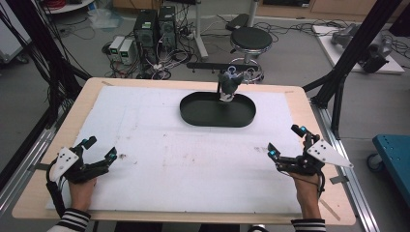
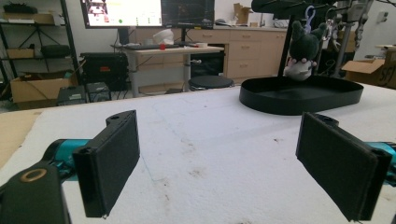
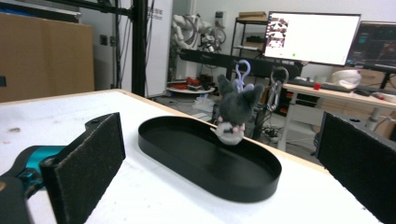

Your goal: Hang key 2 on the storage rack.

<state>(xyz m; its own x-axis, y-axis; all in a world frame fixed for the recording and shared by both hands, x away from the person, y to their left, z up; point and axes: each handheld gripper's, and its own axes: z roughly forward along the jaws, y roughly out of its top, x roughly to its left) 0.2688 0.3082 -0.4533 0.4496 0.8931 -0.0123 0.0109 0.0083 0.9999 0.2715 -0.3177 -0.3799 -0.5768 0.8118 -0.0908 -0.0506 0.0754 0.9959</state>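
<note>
- A white-covered table (image 1: 159, 159) is seen from above, with two hand-held grippers rested at its near corners.
- The left gripper (image 1: 100, 151) is held at the near left of the table, its jaws spread wide with nothing between them; in the left gripper view (image 2: 217, 161) only bare white surface is framed by the two black pads.
- The right gripper (image 1: 285, 141) is held at the near right, likewise spread apart and gripping nothing; in the right gripper view (image 3: 219, 172) the tray is seen through the gap between its pads.
- A black oval tray (image 1: 193, 113) is laid flat at the far middle of the table, well apart from both grippers.
- A small dark grey plush toy (image 1: 228, 83) with a pale face is hung by a lilac clip (image 3: 242, 71) from a black bar (image 1: 208, 65) beyond the table's far edge, so that it is suspended just above the tray's far rim; whether the tray is touched by it cannot be told.
- The toy (image 2: 302, 49) is shown upright over the tray (image 2: 280, 100) in the left gripper view.
- A black stool (image 1: 250, 38) and computer towers (image 1: 154, 26) are seen on the floor behind the table.
</note>
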